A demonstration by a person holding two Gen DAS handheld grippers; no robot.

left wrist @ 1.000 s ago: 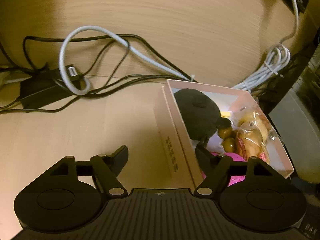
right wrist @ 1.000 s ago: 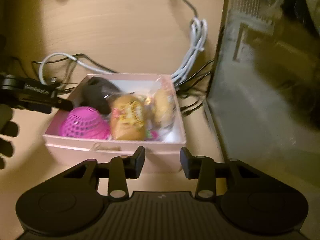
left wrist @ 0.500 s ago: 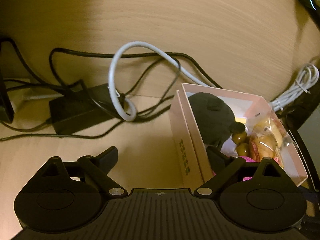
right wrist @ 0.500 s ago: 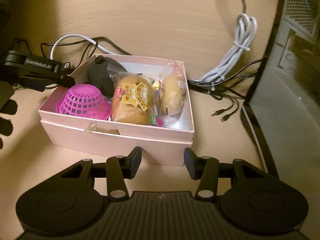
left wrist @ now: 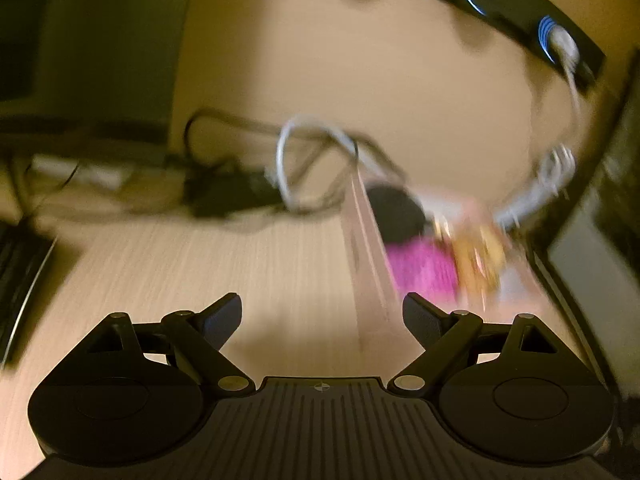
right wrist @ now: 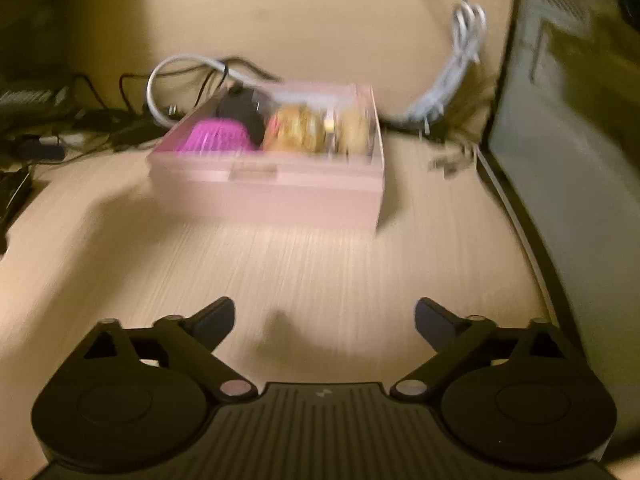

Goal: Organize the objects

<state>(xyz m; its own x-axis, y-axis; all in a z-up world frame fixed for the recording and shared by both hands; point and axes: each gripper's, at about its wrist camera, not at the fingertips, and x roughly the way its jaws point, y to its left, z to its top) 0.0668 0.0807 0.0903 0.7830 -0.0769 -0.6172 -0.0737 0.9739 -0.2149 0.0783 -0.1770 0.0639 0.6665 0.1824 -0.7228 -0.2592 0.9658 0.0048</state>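
A pink box [right wrist: 272, 188] sits on the wooden desk and holds a magenta mesh basket [right wrist: 218, 136], a black object [right wrist: 240, 110] and wrapped buns [right wrist: 298, 132]. Both views are motion-blurred. My right gripper [right wrist: 324, 316] is open and empty, well back from the box's front wall. In the left wrist view the box [left wrist: 364, 240] lies ahead to the right, with the basket [left wrist: 424, 268] and buns [left wrist: 478, 256] inside. My left gripper [left wrist: 322, 314] is open and empty, near the box's left wall.
Tangled black and white cables [left wrist: 304, 160] and a black power brick [left wrist: 232, 196] lie behind the box. A bundled white cable [right wrist: 452, 88] hangs at the back right. A computer case [right wrist: 568, 152] stands on the right. A keyboard edge [left wrist: 20, 280] lies at the left.
Both grippers have pulled back from the box and away from its walls. The right gripper has opened wider. The box stays on the desk.
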